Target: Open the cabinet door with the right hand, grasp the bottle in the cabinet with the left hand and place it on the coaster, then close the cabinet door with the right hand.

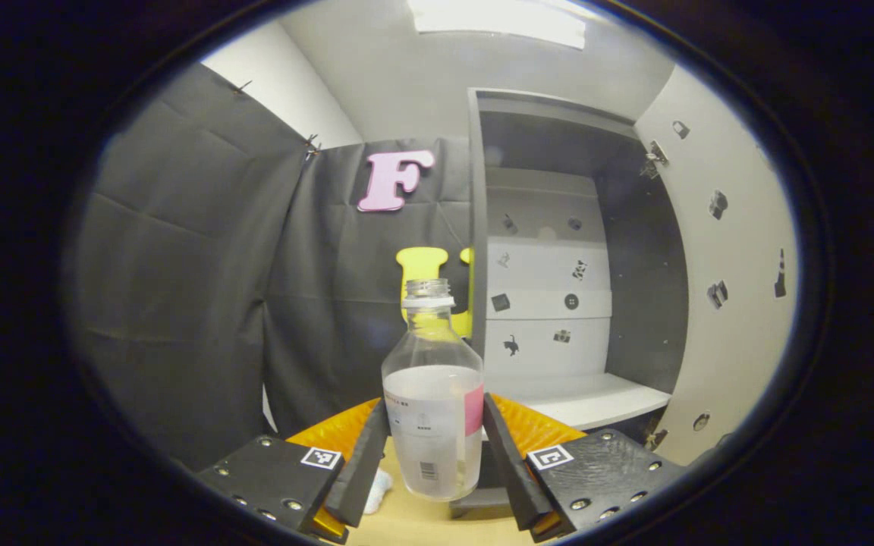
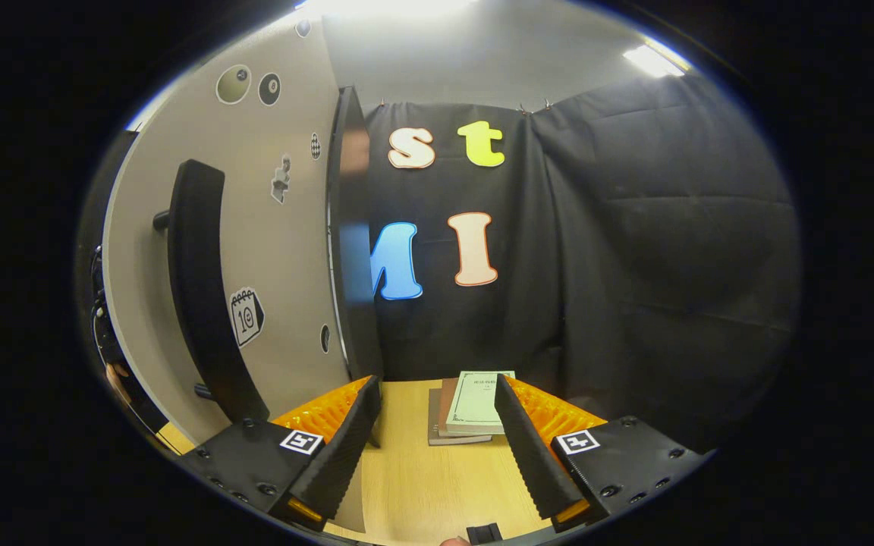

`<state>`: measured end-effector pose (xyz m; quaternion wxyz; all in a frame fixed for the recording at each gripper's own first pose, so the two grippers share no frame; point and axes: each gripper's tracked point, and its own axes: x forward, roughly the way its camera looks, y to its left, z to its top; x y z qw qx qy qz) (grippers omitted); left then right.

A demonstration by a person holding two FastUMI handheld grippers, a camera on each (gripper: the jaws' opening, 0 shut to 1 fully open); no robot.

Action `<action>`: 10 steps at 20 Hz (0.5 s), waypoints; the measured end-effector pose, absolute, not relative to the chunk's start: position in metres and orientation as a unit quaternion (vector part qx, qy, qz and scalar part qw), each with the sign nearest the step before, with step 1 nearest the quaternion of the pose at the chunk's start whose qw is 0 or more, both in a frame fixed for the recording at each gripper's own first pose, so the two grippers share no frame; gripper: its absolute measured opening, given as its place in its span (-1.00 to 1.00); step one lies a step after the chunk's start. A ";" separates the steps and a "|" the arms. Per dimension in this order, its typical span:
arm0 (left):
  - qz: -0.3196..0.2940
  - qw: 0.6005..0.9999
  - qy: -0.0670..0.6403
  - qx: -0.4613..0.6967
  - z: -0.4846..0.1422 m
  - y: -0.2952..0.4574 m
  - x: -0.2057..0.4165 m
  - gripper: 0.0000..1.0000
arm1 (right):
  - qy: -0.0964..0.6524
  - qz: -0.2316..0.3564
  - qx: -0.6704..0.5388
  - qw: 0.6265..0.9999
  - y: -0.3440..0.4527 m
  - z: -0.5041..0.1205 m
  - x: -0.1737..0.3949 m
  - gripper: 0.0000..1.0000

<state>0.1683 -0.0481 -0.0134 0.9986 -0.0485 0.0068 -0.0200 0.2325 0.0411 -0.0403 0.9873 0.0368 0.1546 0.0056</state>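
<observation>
The bottle [image 1: 432, 409] is pinched upright by the left gripper [image 1: 434, 462] above the table [image 1: 407, 523], before the open cabinet [image 1: 558, 303], while the right gripper [image 2: 437, 440] is held spread beside the door [image 2: 285, 250], books [image 2: 471, 406] lying ahead.
</observation>
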 end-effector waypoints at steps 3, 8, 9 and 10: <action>-0.006 0.998 0.009 -0.054 -0.029 -0.031 0.149 0.43 | 0.157 0.009 0.039 0.987 0.040 -0.046 0.231 0.92; 0.016 0.998 0.021 -0.063 -0.065 -0.008 0.120 0.51 | 0.151 0.006 0.045 0.987 0.038 -0.053 0.217 0.92; 0.021 0.997 0.023 -0.064 -0.072 -0.004 0.115 0.47 | 0.150 0.005 0.045 0.988 0.036 -0.055 0.215 0.92; 0.026 0.997 0.024 -0.065 -0.080 0.000 0.110 0.43 | 0.149 0.003 0.044 0.988 0.034 -0.057 0.211 0.92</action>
